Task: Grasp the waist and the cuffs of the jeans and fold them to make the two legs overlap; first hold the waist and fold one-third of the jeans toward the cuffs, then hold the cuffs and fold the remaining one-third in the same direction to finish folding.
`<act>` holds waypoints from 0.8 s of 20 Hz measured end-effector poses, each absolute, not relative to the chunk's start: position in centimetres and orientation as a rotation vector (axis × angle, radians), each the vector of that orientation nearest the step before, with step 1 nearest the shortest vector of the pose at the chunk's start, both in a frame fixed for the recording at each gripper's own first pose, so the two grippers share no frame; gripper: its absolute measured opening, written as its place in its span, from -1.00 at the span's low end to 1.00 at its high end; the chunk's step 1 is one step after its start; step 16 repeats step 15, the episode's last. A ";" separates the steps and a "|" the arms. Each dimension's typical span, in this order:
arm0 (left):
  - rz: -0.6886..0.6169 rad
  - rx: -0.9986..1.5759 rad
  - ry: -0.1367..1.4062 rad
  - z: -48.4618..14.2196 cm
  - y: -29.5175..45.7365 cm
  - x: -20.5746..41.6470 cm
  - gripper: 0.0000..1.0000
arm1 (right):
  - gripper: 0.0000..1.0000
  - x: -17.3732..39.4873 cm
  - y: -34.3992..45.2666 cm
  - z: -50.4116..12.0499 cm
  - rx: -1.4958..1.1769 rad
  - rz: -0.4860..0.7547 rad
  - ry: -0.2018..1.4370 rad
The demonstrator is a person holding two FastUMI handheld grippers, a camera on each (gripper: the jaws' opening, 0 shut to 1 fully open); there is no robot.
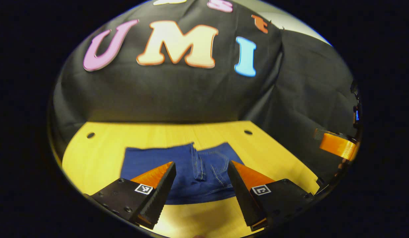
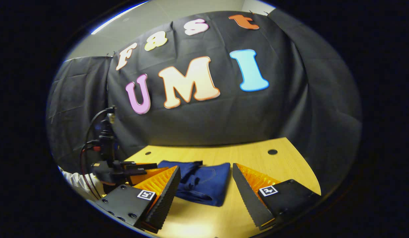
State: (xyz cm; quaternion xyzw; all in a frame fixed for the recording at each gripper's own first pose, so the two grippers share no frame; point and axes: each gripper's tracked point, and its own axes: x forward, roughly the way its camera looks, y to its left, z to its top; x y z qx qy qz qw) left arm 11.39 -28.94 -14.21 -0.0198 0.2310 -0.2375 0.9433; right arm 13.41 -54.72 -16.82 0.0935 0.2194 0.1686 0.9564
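Note:
The blue jeans [image 1: 191, 172] lie folded into a compact rectangle on the wooden table [image 1: 102, 155], a seam and a pocket facing up. My left gripper [image 1: 202, 165] hovers open above their near edge, nothing between its fingers. In the right gripper view the folded jeans [image 2: 204, 183] lie just ahead, and my right gripper [image 2: 206, 170] is open and empty over the table in front of them. The left gripper [image 2: 138, 170] also appears there at the far left, with cables and a hand behind it. The right gripper's edge [image 1: 337, 145] peeks in at the right of the left gripper view.
The table [image 2: 257, 155] has small round holes [image 1: 90, 135] [image 1: 248, 132] [image 2: 272, 152] near its back corners. Black cloth hangs as the booth's wall right behind the table's far edge. Bare wood surrounds the jeans on all sides.

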 end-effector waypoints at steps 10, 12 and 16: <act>-0.297 0.006 0.136 0.6 -15.5 2.9 0.86 | 0.94 8.1 -46.3 -3.3 0.242 0.287 0.134; -0.279 -0.010 0.125 1.1 -13.5 1.2 0.86 | 0.94 6.2 -45.1 -2.1 0.234 0.289 0.114; -0.262 -0.030 0.125 1.5 -11.2 -0.4 0.82 | 0.86 4.0 -44.1 -0.9 0.206 0.297 0.092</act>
